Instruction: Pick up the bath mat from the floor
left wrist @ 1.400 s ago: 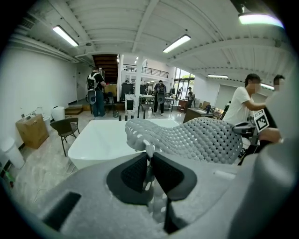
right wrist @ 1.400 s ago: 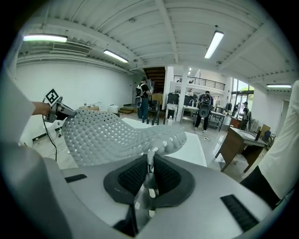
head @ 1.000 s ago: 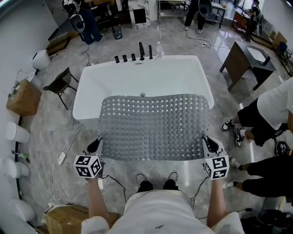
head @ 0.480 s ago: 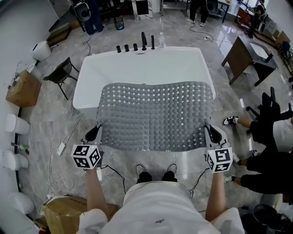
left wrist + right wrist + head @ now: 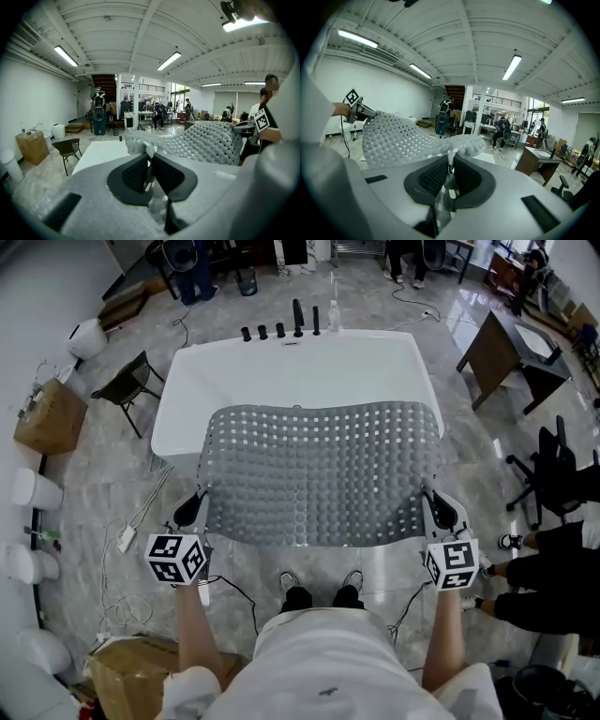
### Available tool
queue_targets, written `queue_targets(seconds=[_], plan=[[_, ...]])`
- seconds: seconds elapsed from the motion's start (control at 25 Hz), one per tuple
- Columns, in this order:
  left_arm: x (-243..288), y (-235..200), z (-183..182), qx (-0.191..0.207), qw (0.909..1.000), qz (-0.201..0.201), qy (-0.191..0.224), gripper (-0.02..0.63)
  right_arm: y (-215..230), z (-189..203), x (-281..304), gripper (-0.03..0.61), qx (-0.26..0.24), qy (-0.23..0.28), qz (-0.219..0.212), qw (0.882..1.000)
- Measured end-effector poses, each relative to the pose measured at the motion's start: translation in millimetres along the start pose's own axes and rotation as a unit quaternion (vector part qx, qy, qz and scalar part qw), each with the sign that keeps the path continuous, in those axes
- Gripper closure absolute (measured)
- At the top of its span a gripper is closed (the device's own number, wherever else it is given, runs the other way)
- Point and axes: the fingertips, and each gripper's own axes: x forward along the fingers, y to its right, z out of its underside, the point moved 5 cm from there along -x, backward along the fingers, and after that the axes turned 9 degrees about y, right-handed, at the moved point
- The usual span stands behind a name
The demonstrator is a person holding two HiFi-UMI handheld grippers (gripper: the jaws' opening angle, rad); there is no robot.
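Note:
The grey bath mat (image 5: 319, 474), dotted with bumps and small holes, is stretched out flat in the air between both grippers, above the white bathtub (image 5: 295, 371). My left gripper (image 5: 199, 507) is shut on the mat's near left corner. My right gripper (image 5: 433, 505) is shut on the near right corner. In the left gripper view the mat (image 5: 206, 140) runs off to the right from the pinched edge between the left gripper's (image 5: 150, 161) pads. In the right gripper view the mat (image 5: 398, 138) spreads to the left from the right gripper (image 5: 451, 164).
Black taps (image 5: 281, 329) line the tub's far rim. A black folding chair (image 5: 127, 390) and a cardboard box (image 5: 47, 418) stand left. A dark desk (image 5: 511, 357) and an office chair (image 5: 548, 465) stand right, with a seated person's legs (image 5: 548, 573) close by. Cables (image 5: 131, 549) cross the marble floor.
The mat and both grippers have risen a little, still held taut. A person at the right has moved out of the head view, and an office chair now shows there.

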Motion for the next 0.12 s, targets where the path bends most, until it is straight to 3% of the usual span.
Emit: queue_targets(seconds=[0.12], plan=[[-2.1, 1.2, 1.8, 0.0, 1.0, 0.0, 0.001, 0.569, -0.2, 0.1, -1.6, 0.535, -0.005, 0.0, 0.001, 1.0]])
